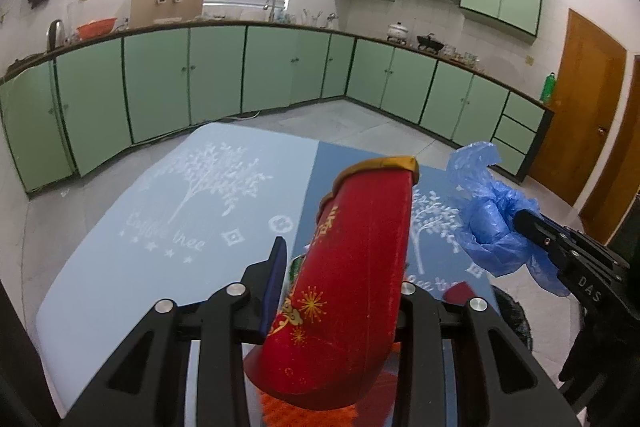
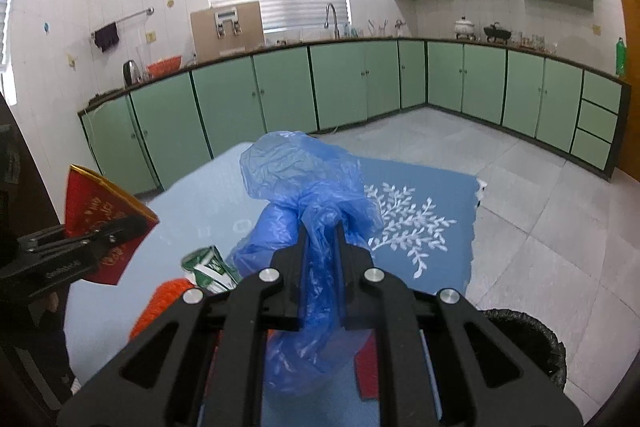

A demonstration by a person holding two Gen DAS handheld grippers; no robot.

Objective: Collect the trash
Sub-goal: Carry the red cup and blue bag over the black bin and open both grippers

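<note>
My left gripper point(image 1: 340, 259) is shut on a red packet with gold print and a gold rim point(image 1: 360, 267), held tilted above the table; its right finger is hidden behind the packet. My right gripper point(image 2: 322, 227) is shut on a crumpled blue plastic bag point(image 2: 304, 179), which hangs above and below the jaws. In the left wrist view the right gripper point(image 1: 524, 219) and the blue bag point(image 1: 484, 219) are to the right of the packet. From the right wrist, the left gripper point(image 2: 132, 225) and red packet point(image 2: 92, 203) show at the left.
A blue tablecloth with white tree prints point(image 1: 180, 227) covers the table. On it lie a green-and-white carton point(image 2: 212, 267) and an orange knitted item point(image 2: 168, 295). A black-lined bin point(image 2: 532, 339) stands on the floor at the table's right. Green cabinets point(image 2: 360, 79) line the far walls.
</note>
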